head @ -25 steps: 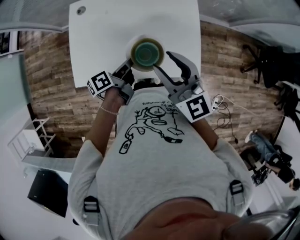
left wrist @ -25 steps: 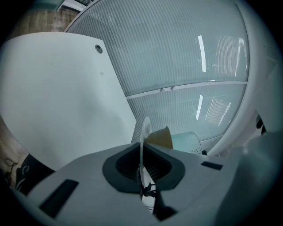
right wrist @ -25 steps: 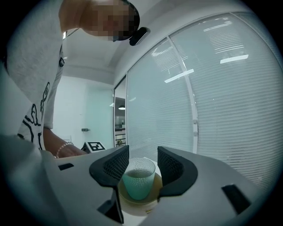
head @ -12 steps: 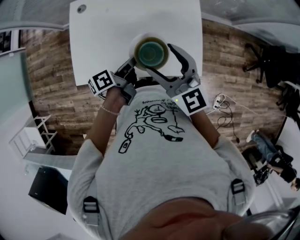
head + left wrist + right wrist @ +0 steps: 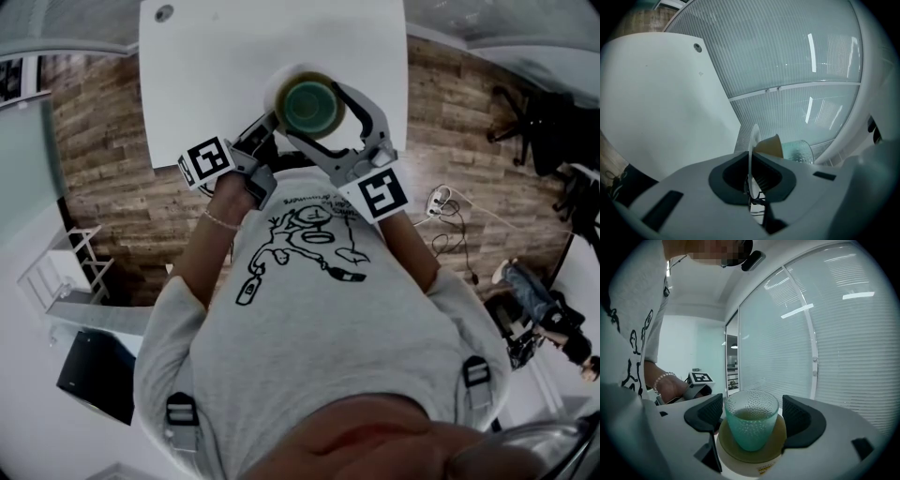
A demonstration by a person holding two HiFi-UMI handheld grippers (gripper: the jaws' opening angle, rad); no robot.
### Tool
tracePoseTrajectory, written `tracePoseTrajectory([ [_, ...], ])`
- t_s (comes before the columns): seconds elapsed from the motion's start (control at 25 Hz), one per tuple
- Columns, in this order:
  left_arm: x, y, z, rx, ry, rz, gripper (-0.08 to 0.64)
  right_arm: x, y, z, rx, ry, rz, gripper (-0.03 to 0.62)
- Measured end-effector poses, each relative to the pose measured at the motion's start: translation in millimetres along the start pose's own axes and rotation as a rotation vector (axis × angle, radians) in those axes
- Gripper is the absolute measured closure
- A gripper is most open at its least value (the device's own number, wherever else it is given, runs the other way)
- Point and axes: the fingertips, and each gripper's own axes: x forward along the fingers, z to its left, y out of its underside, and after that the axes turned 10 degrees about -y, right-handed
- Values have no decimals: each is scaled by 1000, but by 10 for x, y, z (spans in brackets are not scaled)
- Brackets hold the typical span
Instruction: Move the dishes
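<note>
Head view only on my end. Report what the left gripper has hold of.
Observer: The left gripper is shut on the rim of a thin white plate, which shows edge-on between its fingers.
Operator: Now tell me whether the right fingers are pressing on the cup.
Observer: No. The right gripper is open and its jaws have just been opening. The dimpled green glass stands upright between its fingers on a tan saucer, with a clear gap on that finger's side.
</note>
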Motion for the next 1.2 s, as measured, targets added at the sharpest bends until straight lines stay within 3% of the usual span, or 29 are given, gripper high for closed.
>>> tracePoseTrajectory([
  [0.68,5,62,-72,-1,15,14,549,32,124,-16,-35,-2,54,213],
  [1.2,-6,-6,-50,-4,13,11,549,61,-7,-11,-34,13,23,215],
])
